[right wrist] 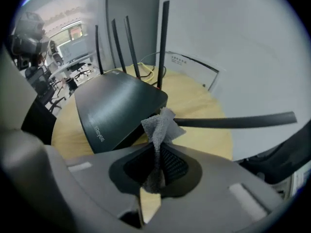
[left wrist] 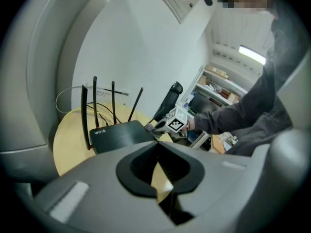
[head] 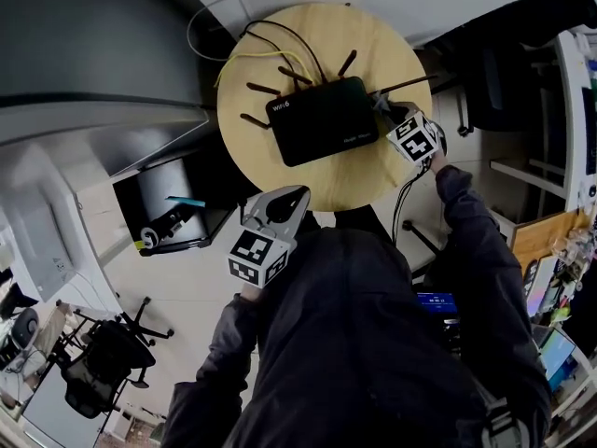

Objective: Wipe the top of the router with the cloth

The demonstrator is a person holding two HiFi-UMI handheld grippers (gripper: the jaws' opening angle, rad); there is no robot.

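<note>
- The right gripper [right wrist: 158,155] was seen with its jaws shut tight on the cloth [right wrist: 158,126]. This grey rag was pinched as a thin fold between the pads, and its crumpled free end stood out past the jaw tips.
- The cloth's free end was held at the near right corner of the router [right wrist: 116,108]; whether it touched the casing could not be told.
- The router, a flat black box, was found lying on the round wooden table [head: 368,180], near the table's middle.
- Several upright antennas [right wrist: 163,42] were raised along the router's far edge. One sideways antenna [right wrist: 238,121] was laid out level, just beyond the cloth.
- The left gripper [left wrist: 156,152] was seen with its jaws closed together and nothing held between them. Only a sliver of the table was shown through the gap lower down.
- In the head view the left gripper was held at the near edge of the table, apart from the router and in contact with nothing that could be made out.
- A yellow cable [head: 244,61] and some dark cables [head: 280,35] were trailed from the router's back across the far part of the table.
</note>
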